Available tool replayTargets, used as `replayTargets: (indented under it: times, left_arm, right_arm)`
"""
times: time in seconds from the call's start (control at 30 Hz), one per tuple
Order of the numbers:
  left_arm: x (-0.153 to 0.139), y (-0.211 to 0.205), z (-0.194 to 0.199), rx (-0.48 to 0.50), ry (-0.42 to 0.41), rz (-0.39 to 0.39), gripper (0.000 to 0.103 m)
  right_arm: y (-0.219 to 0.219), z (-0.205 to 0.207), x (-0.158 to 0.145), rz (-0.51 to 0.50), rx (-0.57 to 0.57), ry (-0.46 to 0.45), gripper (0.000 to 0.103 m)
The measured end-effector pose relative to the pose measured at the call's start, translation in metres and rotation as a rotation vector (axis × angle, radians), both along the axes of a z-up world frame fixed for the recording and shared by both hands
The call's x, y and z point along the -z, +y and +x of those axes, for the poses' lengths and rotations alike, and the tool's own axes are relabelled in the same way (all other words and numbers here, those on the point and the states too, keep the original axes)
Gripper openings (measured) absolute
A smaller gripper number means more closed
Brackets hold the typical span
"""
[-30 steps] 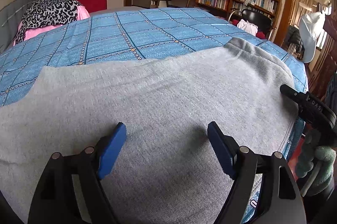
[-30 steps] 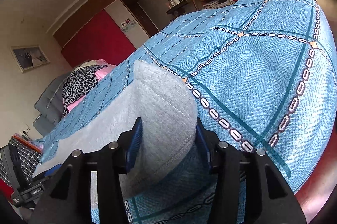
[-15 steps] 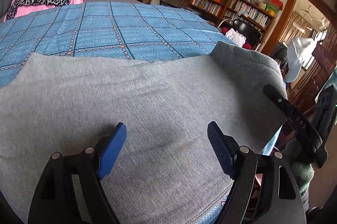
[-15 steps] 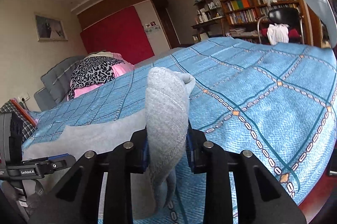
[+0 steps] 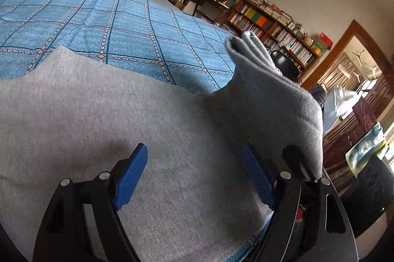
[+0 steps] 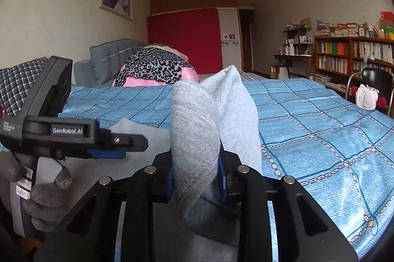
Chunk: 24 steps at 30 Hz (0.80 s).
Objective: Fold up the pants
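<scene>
Grey pants (image 5: 123, 119) lie spread on a blue patterned bedspread (image 5: 123, 25). My left gripper (image 5: 194, 175) is open, its blue pads just above the flat grey cloth near the bed's edge. My right gripper (image 6: 195, 178) is shut on a bunched end of the pants (image 6: 211, 114) and holds it lifted and upright. That lifted end shows in the left wrist view (image 5: 266, 79) at the right. The left gripper also shows in the right wrist view (image 6: 106, 148), at the left, held by a gloved hand.
A pink and leopard-print pile (image 6: 152, 67) lies at the bed's far end. Bookshelves (image 6: 354, 55), a desk and a black chair (image 6: 376, 79) stand along the right wall. The bed's edge drops off at the right (image 6: 369, 225).
My right gripper has lifted the gripped pants end higher and swung toward the left gripper. The left gripper has stayed open over the cloth, turning a little to the right.
</scene>
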<state>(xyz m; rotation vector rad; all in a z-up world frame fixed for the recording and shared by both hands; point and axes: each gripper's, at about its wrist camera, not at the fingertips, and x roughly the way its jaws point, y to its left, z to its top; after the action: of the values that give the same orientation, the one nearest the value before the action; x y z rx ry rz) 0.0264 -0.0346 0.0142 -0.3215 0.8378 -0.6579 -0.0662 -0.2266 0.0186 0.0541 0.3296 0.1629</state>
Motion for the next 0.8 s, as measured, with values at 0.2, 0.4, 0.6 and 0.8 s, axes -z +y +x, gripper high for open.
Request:
replayTargets:
  times: [0.2, 0.4, 0.6, 0.8]
  left_arm:
    - [0.007, 0.027, 0.0, -0.037, 0.048, -0.088, 0.081]
    - [0.023, 0.032, 0.004, -0.02, 0.123, -0.14, 0.083]
    - [0.02, 0.027, 0.004, 0.004, 0.118, -0.136, 0.084]
    - [0.018, 0.03, 0.007, -0.001, 0.123, -0.152, 0.084]
  right_arm:
    - [0.041, 0.009, 0.029, -0.066, -0.104, 0.085, 0.028]
    - [0.059, 0.014, 0.045, -0.121, -0.119, 0.12, 0.028]
    - [0.066, 0.004, 0.043, -0.138, -0.168, 0.08, 0.051]
    - [0.066, -0.006, 0.036, -0.074, -0.341, 0.085, 0.061]
